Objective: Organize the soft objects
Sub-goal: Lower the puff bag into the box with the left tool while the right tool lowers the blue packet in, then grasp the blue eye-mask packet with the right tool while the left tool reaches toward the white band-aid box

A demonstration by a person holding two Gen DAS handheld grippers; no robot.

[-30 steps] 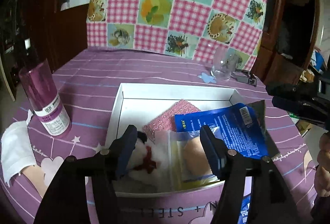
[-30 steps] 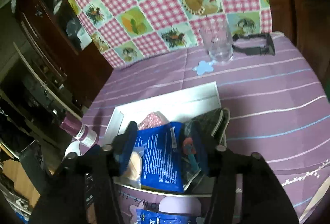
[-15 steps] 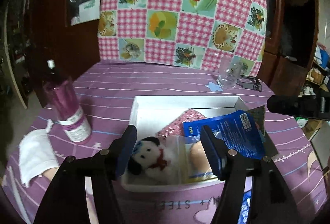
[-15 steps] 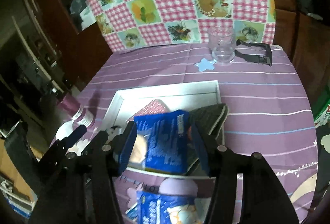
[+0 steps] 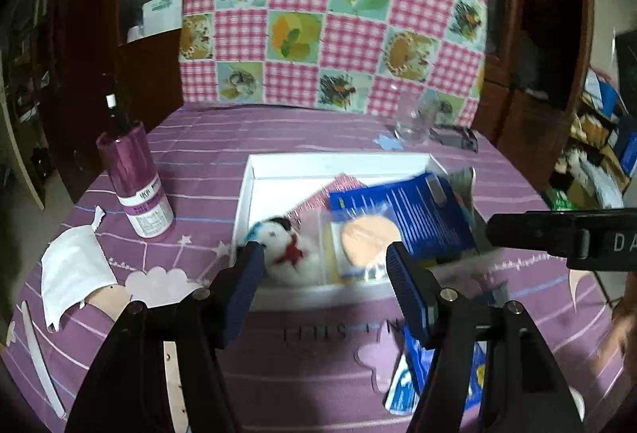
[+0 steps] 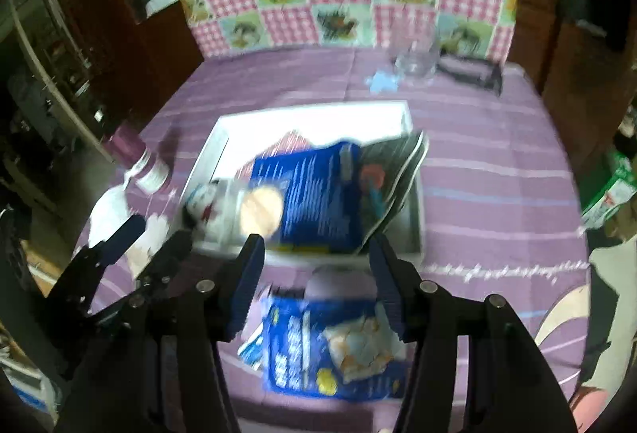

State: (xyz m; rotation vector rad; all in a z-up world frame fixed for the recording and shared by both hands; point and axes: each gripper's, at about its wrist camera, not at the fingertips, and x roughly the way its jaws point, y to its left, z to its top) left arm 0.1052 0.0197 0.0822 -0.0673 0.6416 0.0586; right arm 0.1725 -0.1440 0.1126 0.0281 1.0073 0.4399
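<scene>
A white box (image 5: 249, 190) lies on the purple tablecloth. In it are a white snowman plush (image 5: 288, 253), a clear bag with a peach puff (image 5: 368, 238), a blue packet (image 5: 422, 214), a pink glitter cloth (image 5: 344, 184) and a dark checked cloth (image 6: 402, 162). A second blue packet (image 6: 334, 349) lies on the table in front of the box. My left gripper (image 5: 322, 265) hangs open just before the box's near wall, holding nothing. My right gripper (image 6: 314, 253) is open and empty above the second packet, and shows as a black bar (image 5: 557, 238) in the left wrist view.
A purple bottle (image 5: 135, 186) stands left of the box, with a torn white wrapper (image 5: 71, 273) beside it. A clear glass (image 5: 414, 118) and a black clip (image 5: 454, 136) sit at the table's far side. A checked cloth (image 5: 330, 14) hangs behind; dark cabinets flank it.
Both grippers have drawn back from the box toward the table's near edge, jaws unchanged. The second blue packet in front of the box has come into view.
</scene>
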